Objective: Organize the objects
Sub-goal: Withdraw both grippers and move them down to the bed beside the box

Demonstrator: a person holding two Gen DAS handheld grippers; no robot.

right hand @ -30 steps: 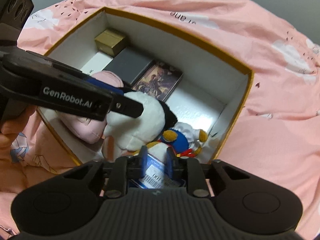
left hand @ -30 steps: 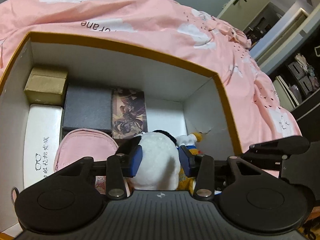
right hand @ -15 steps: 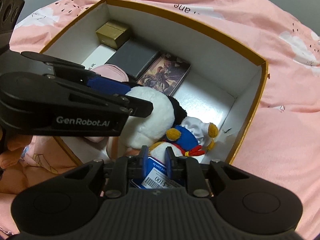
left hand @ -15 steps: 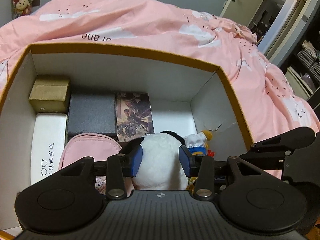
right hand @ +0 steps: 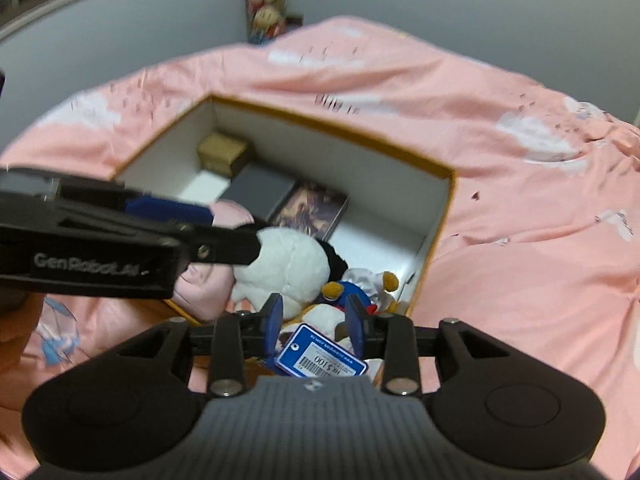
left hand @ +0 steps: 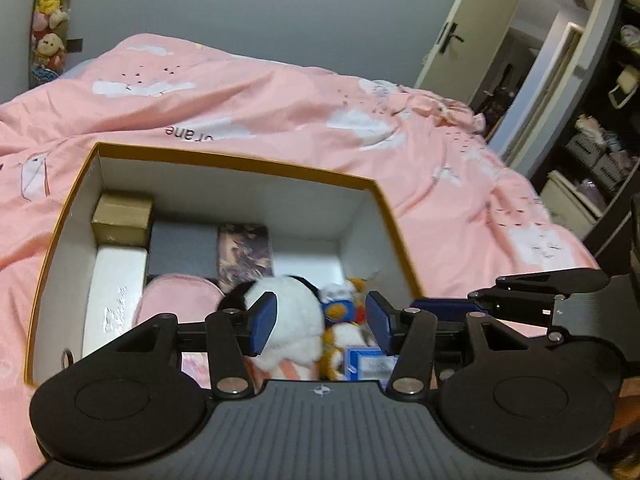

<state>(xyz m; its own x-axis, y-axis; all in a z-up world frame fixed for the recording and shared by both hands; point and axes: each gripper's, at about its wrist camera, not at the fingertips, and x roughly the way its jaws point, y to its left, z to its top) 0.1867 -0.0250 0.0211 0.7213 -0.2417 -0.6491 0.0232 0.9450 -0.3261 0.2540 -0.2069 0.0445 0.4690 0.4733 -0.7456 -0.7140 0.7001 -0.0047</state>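
Note:
An orange-rimmed white box [left hand: 240,160] sits on the pink bed. At its near end lie a white-and-black panda plush [left hand: 292,320], a duck plush in blue [left hand: 338,312] and the duck's blue price tag [right hand: 322,356]. My left gripper [left hand: 320,322] hovers over the panda and duck, its jaws opening, and the pads press on neither toy. My right gripper [right hand: 314,324] is also opening above the tag, which lies loose between its fingers near their base. In the right wrist view the same panda [right hand: 288,264] shows beside a left finger [right hand: 224,246].
Further in the box are a gold box [left hand: 122,220], a white case [left hand: 116,288], a grey box [left hand: 182,248], a picture-covered box [left hand: 244,252] and a pink pouch [left hand: 176,300]. Pink duvet [left hand: 460,240] surrounds the box. A door [left hand: 448,40] and shelves [left hand: 592,152] stand at the right.
Both grippers have pulled back and up from the box. The left jaws widened off the panda. The right jaws, shut on the blue tag before, have opened.

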